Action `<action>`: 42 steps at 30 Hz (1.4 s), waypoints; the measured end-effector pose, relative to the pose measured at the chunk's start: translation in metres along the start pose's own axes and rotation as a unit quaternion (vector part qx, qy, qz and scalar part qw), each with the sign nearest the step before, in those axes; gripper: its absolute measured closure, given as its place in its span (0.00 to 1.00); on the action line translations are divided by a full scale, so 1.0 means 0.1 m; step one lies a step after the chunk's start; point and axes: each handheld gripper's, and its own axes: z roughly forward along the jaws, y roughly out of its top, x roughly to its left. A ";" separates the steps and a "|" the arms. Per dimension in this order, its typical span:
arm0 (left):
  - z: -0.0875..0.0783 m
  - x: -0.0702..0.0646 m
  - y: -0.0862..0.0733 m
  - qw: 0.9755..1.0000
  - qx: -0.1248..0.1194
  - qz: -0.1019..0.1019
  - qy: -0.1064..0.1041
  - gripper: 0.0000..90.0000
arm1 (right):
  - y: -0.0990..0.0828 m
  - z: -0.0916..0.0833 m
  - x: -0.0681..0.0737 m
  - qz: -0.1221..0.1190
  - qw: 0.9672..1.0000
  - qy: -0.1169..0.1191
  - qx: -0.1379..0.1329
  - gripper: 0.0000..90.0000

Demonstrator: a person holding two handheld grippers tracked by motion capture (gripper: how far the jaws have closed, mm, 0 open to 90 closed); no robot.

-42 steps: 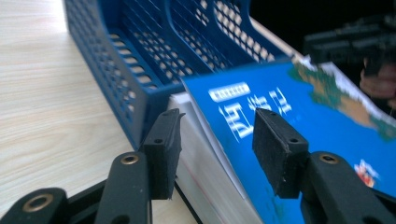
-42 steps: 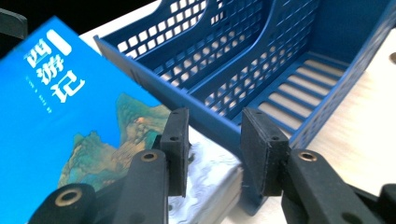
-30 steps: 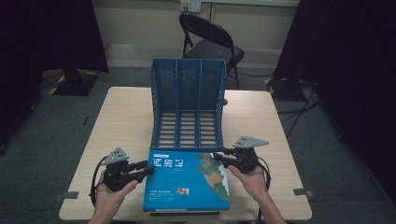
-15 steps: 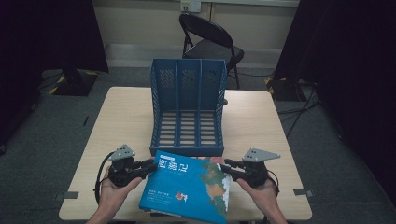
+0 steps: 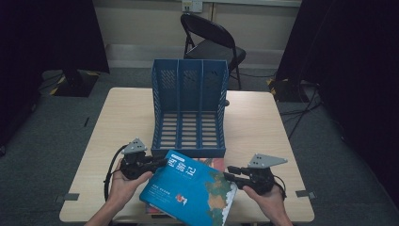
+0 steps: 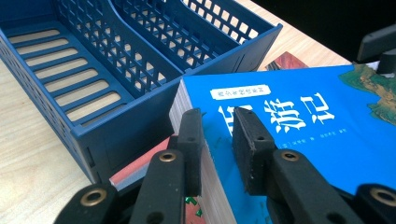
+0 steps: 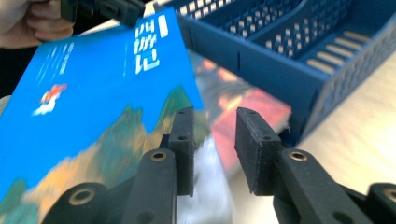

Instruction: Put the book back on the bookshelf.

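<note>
The left claw point(image 5: 157, 163) has just been closing and pinches the blue book point(image 5: 190, 190) at its ten o'clock corner; the right claw point(image 5: 231, 172), at three o'clock, stands spread, gripping nothing.

Title: large white Chinese characters 西游记 on the cover of the thick bright-blue paperback book point(image 6: 299, 116), near its spine edge.
Box above title: small white panel with a line of print on the same cover, too small to read.
Under title: fine white print, unreadable.
Lower cover: small red emblem, illegible.
</note>
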 end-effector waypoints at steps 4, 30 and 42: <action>-0.03 0.00 -0.01 1.000 0.003 -0.010 -0.001 0.78 | 0.16 0.14 0.00 -0.014 1.000 0.009 0.002 0.76; -0.76 -0.32 -0.54 1.000 -0.004 0.004 -0.007 0.67 | 0.13 0.32 0.05 -0.008 0.999 0.032 0.032 0.80; -0.81 -0.32 -0.65 0.999 0.006 -0.006 -0.034 0.67 | 0.11 0.31 0.06 -0.010 0.999 0.029 0.031 0.81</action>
